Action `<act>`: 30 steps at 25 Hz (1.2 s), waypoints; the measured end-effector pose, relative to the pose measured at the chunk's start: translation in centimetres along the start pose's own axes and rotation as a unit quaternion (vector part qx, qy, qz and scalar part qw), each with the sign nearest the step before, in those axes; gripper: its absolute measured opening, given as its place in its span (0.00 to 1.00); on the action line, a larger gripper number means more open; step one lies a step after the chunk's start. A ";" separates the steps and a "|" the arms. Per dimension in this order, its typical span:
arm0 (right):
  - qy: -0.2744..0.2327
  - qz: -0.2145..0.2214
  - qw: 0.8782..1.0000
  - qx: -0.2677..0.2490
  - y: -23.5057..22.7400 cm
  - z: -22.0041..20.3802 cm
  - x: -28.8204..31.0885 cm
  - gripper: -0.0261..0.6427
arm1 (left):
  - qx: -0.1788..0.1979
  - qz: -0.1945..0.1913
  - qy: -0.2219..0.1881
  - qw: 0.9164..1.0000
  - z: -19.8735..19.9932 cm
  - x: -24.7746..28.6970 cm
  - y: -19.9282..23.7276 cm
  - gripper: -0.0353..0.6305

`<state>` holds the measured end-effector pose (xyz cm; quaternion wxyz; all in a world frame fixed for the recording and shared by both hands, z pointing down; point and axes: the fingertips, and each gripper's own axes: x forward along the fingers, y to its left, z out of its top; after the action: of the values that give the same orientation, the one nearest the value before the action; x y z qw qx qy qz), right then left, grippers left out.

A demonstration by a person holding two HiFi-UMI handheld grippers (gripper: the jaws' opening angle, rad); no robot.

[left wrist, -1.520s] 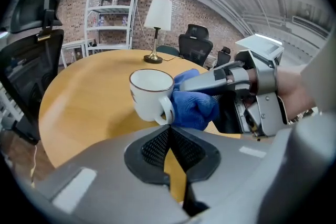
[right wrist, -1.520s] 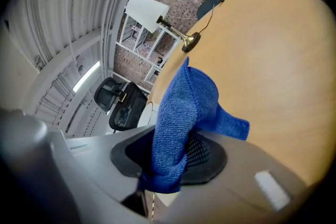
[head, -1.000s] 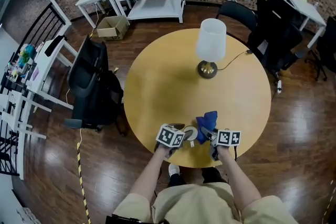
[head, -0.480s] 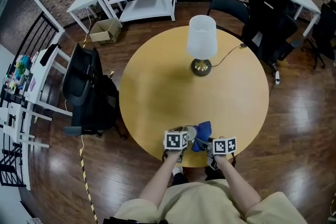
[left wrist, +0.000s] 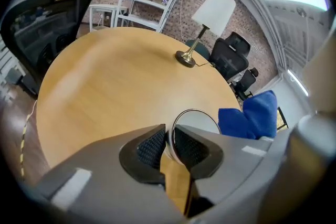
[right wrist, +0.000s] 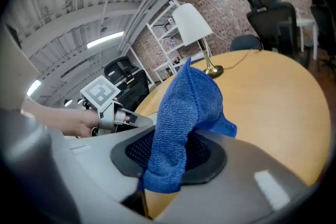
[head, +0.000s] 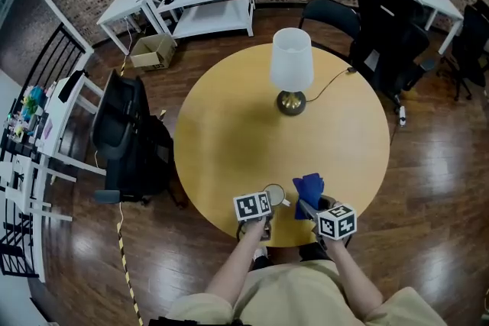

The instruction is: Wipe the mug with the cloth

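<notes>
My right gripper (head: 313, 208) has swung its pinched blue microfibre cloth (head: 309, 185) rightward, off the pale round mug (head: 274, 195). At lower centre, my left gripper (left wrist: 169, 141) is closing on the mug's rim.

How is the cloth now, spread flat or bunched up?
Bunched up: the blue cloth is pinched between the right gripper's jaws, rising in a folded clump.

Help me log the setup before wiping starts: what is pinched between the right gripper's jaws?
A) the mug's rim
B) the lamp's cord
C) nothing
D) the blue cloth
D: in the right gripper view the blue cloth is pinched between the jaws of the right gripper, while the left gripper is closing its jaws on the rim of the mug.
</notes>
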<state>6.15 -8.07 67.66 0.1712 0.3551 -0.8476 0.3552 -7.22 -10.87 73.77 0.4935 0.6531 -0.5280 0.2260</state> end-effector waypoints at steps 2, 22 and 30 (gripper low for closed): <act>0.008 0.014 0.999 -0.041 2.2 0.2 1.6 0.21 | -0.021 0.003 0.002 1.000 0.1 0.0 0.4 0.12; 0.020 -0.005 0.997 -0.079 2.3 -2.3 5.4 0.23 | -0.113 -0.032 0.023 0.993 -0.2 0.4 2.9 0.10; 0.075 -0.006 0.995 -0.065 1.1 -4.7 7.6 0.22 | -0.107 -0.040 0.040 0.993 -0.3 0.7 3.6 0.10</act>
<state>0.32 -7.74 74.51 0.2592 0.3204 -0.8516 0.3240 -10.23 -10.76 75.89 0.5898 0.6079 -0.5023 0.1740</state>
